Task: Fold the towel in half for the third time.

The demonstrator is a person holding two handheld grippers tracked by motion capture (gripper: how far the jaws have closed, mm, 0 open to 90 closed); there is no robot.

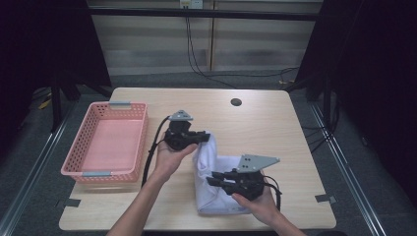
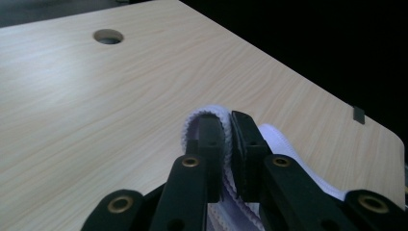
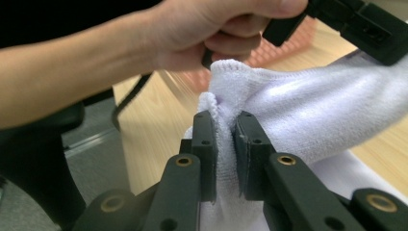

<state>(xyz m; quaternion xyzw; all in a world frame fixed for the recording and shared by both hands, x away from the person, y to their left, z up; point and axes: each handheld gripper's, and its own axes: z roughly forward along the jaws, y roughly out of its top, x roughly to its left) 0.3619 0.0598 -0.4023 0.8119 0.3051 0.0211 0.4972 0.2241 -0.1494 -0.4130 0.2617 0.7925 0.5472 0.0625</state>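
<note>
**Both claws clamped on the white towel, towel partly lifted off the bench**

Left edge of the bench [image 1: 255, 123]: pink basket [image 1: 78, 147], perforated walls, grey clips on its near and far rims, standing well apart from the towel.

Left claw [image 1: 202, 137]: held in the person's left hand [image 1: 169, 157], sits just right of the basket near mid-bench. In the left gripper view the left claw [image 2: 228, 126] has its two black jaws nearly together with the hemmed edge of the white towel [image 2: 211, 115] pinched between the pads. Clenched on the towel. Towel edge loops over the tip of one jaw.

White towel [image 1: 216, 187]: lies right of centre, toward the near edge. Far corner is raised by the left claw; the rest drapes down to a folded mass resting on the bench.

Right claw [image 1: 212, 179]: held in the right hand [image 1: 258, 201], grey three-cornered plate on top, jaws pointing left into the towel's near part. In the right gripper view the right claw [image 3: 226, 122] has terry fabric bunched between its pads. Clenched on the towel.

Far right of bench: round hole [image 1: 236, 102] near the back edge, bare wood around it
</note>
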